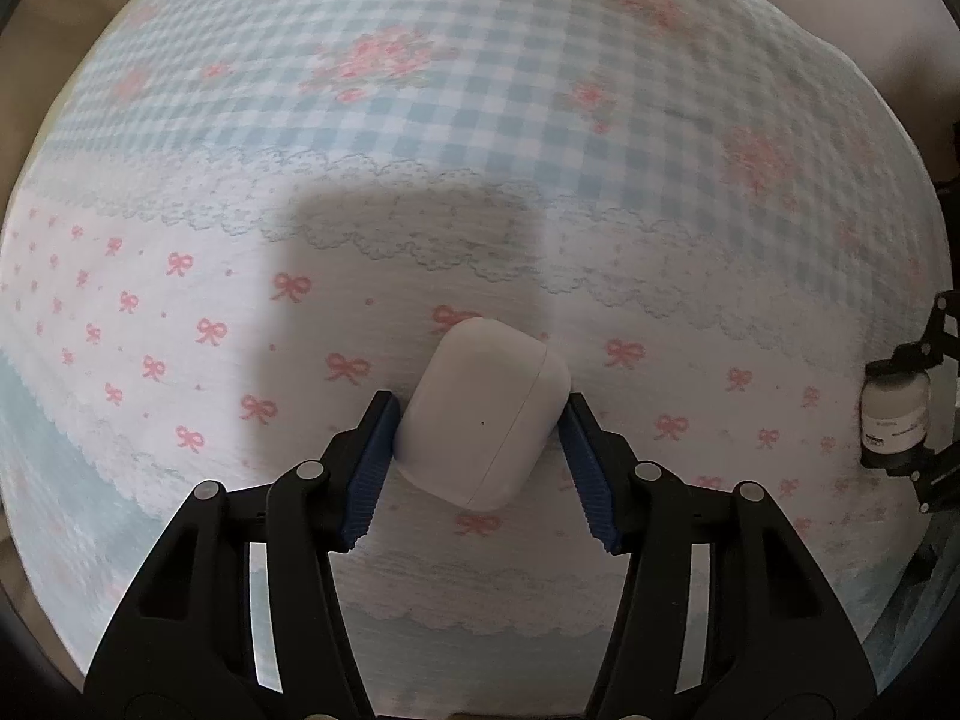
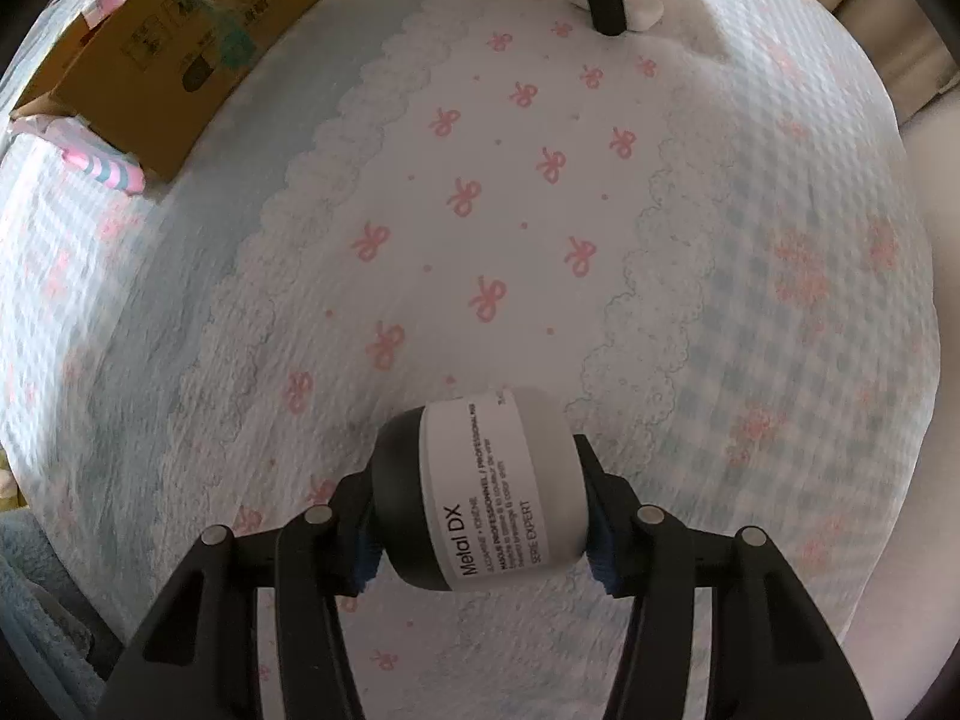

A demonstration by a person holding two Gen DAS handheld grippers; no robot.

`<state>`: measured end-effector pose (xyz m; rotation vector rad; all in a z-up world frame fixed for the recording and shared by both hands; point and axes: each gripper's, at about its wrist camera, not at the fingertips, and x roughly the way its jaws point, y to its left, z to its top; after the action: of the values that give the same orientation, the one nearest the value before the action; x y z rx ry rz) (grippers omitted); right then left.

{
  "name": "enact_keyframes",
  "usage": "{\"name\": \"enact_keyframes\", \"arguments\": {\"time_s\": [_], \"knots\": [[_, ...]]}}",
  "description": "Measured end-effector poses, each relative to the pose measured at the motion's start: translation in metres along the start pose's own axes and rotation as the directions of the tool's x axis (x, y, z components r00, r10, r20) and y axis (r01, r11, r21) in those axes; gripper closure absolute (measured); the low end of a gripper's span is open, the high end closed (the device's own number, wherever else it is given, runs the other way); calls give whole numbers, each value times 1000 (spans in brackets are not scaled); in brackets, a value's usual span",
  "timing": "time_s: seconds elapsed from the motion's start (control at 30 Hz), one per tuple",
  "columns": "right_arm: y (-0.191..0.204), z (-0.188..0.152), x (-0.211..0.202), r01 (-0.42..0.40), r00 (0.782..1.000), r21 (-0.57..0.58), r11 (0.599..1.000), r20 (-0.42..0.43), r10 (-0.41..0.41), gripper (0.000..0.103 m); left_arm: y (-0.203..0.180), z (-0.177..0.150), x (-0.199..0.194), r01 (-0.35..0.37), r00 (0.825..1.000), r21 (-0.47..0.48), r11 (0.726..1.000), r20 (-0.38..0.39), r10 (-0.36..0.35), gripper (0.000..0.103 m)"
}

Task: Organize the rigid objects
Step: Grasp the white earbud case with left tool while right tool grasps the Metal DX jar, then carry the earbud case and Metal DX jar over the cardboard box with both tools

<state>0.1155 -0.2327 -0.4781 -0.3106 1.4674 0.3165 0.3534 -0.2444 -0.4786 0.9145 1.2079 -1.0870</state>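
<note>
A cardboard box (image 2: 174, 42) with printed symbols sits at the far left edge of the quilt (image 2: 528, 192), well apart from both grippers, its flaps trimmed with pink-and-blue striped tape. The quilt is puckered cotton printed with pink bows, scalloped lace lines and blue gingham. The left gripper (image 1: 480, 456) clamps a smooth white rounded case (image 1: 483, 414) between blue ribbed pads (image 1: 366, 474), low over the quilt; whether the case touches the cloth is unclear. The right gripper (image 2: 480, 513) grips a squat grey jar (image 2: 480, 492) with a black lid, lying sideways, labelled "Metal DX". The space between gripper and box holds only cloth.
</note>
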Motion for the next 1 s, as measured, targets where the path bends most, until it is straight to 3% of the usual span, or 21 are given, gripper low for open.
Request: {"name": "enact_keyframes", "arguments": {"time_s": [0.37, 0.63, 0.83, 1.0], "knots": [[-19, 3, -20, 17, 999, 106, 994, 29, -20, 53, -46, -8, -43, 22, 996, -42, 999, 85, -18, 52], [-50, -7, -66, 11, 995, 185, 983, 98, -29, 54, -53, -20, -124, 10, 978, -206, 979, 207, 34, 52], [-74, -3, -132, 2, 978, 242, 970, 201, -52, 54, -67, -63, -208, -10, 944, -389, 921, 301, 138, 52], [-73, 13, -192, -23, 949, 235, 972, 310, -53, 54, -91, -115, -269, -33, 907, -536, 844, 339, 251, 52]]}}
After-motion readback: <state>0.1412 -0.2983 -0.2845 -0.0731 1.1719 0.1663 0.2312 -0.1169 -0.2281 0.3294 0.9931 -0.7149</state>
